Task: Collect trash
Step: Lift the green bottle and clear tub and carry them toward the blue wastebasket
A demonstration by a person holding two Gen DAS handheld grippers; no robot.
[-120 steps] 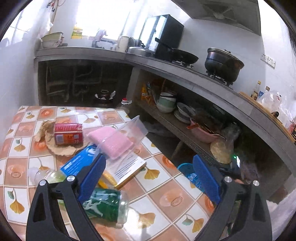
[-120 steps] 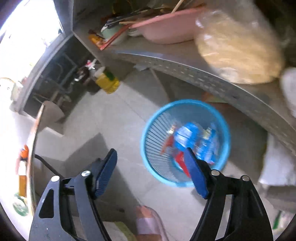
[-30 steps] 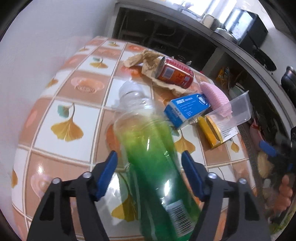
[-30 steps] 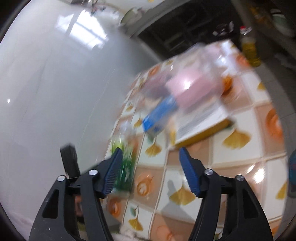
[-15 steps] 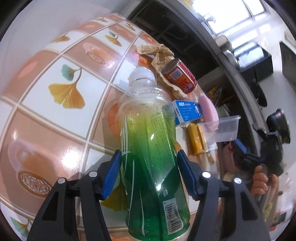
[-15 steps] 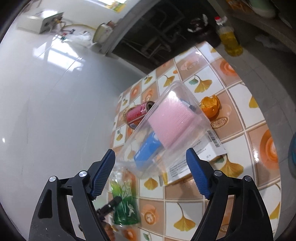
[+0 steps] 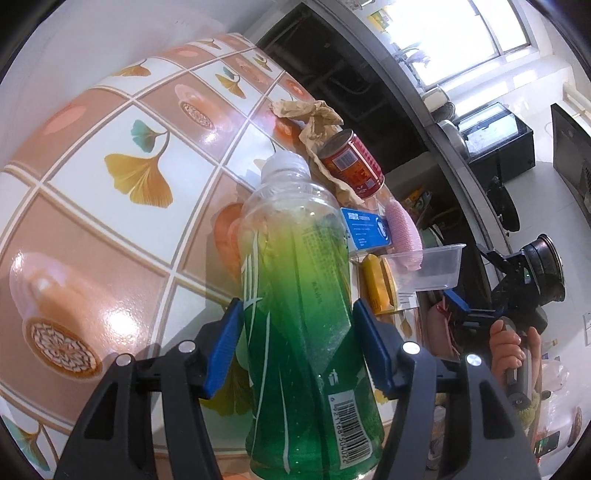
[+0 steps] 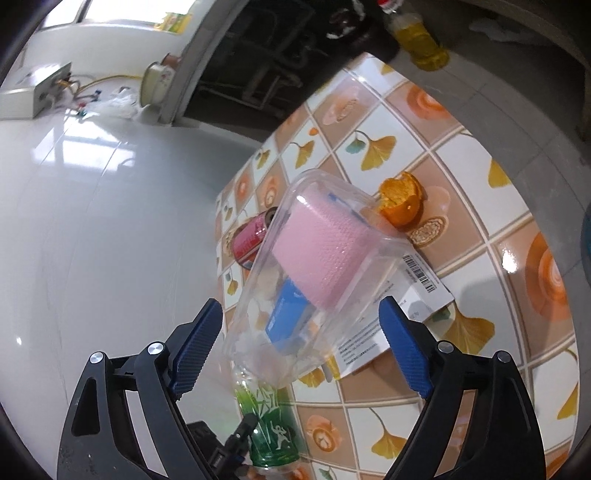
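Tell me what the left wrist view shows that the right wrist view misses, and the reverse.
Only the left wrist view: crumpled brown paper under the can, the bottle's white cap and barcode, and a hand holding the right gripper.

Only the right wrist view: an orange peel on the table and a bottle of yellow liquid on the floor.

Both: the green bottle, pressed between the left gripper's pads, the red can, blue box, pink roll, clear container and tiled table. The right gripper's jaws are opening around the container.

Ginkgo-patterned tiled tabletop (image 7: pixel 110 229), bottle of yellow oil (image 8: pixel 421 40) on the floor beyond.
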